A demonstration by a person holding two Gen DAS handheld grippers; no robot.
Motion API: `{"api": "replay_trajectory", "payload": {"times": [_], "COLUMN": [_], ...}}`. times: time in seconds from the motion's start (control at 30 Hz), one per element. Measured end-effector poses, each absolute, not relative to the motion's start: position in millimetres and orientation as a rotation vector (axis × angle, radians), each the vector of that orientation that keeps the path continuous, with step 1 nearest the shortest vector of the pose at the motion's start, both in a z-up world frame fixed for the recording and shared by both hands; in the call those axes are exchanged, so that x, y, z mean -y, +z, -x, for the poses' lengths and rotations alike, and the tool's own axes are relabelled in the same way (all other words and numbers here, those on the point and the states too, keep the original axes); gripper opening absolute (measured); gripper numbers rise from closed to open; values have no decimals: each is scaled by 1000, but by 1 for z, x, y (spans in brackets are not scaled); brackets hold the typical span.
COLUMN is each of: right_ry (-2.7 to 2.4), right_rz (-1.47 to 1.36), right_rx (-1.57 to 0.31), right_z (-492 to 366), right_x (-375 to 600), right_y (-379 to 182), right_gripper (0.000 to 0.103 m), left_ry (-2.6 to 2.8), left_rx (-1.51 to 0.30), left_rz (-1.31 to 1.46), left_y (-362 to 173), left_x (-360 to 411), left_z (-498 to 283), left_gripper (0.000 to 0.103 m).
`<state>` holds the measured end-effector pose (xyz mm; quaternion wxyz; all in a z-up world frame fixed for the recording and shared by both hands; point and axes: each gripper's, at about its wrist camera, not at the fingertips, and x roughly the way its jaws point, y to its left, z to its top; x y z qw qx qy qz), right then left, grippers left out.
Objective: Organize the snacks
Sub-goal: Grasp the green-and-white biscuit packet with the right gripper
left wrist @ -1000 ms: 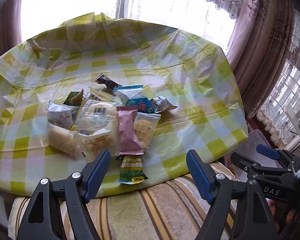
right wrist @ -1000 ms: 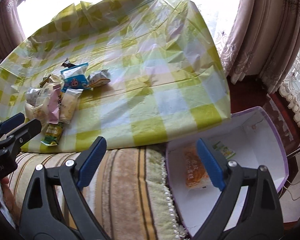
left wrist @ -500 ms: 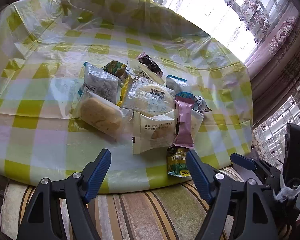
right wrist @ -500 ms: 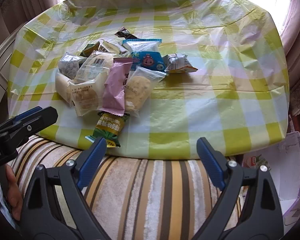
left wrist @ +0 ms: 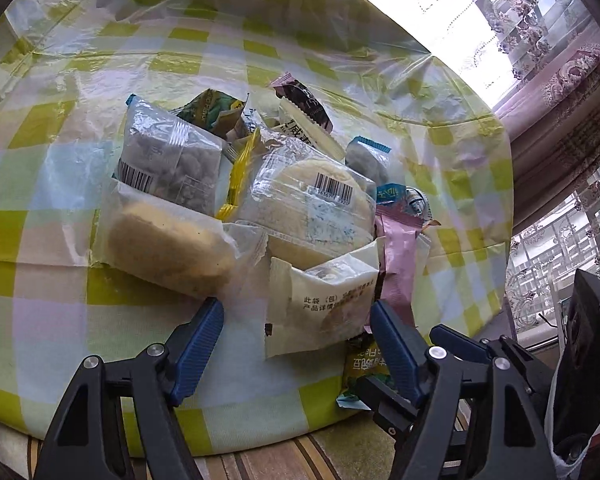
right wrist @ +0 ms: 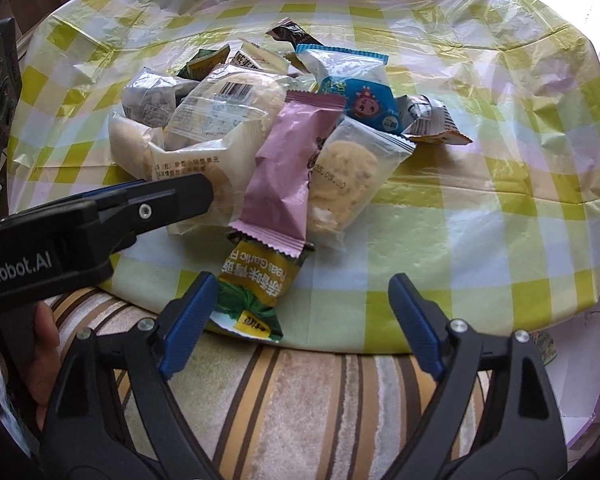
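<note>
Beside snack pile (right wrist: 260, 128): left gripper (left wrist: 296, 334) jaws apart (empty), right gripper (right wrist: 300, 312) jaws closing, nothing clamped.

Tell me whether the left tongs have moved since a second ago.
Yes. The left tongs have closed in on the snack pile, now straddling the white bun packet on the checked tablecloth.

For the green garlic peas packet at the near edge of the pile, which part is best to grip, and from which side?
Probably its near end. The green garlic peas packet lies flat, with its far end tucked under the pink wrapper, while the near end hangs free over the edge of the checked cloth. Bring the right hand-held gripper, whose jaws are closing with nothing between them, in from the front.
</note>
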<state>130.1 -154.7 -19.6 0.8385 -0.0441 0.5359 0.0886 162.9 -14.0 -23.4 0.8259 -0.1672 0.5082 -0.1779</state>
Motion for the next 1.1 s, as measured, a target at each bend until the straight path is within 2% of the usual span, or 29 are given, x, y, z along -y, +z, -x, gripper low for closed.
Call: {"api": "replay_trajectory", "payload": {"times": [0.07, 0.1, 0.43, 0.8, 0.93, 1.03, 1.07, 1.1], "right_ry": [194, 195, 207, 231, 232, 222, 216, 223], "right_rz": [94, 95, 82, 63, 60, 45, 40, 30], "right_rx": [-1135, -1135, -1146, -1134, -1147, -1147, -1143, -1144], "right_z": [-132, -133, -144, -145, -144, -145, -144, -144], "right_x": [152, 151, 142, 137, 135, 138, 139, 141], "right_y": [-21, -22, -26, -25, -27, -28, -28, -28], "right_gripper": [88, 88, 85, 84, 75, 62, 54, 54], "left_ry": [-385, -391, -439, -444, -454, -464, -467, -470], "left_rx": [-1081, -1088, -1057, -1003, -993, -990, -988, -985], "left_rz": [358, 366, 425, 435, 440, 441, 443, 446], "left_y": [-25, -27, -28, -21, -19, -17, -16, -16], "left_x": [14, 14, 10, 6, 6, 7, 6, 6], "left_z": [-165, -166, -166, -159, -156, -153, -152, -150], "left_gripper": [73, 66, 43, 28, 22, 20, 20, 19]}}
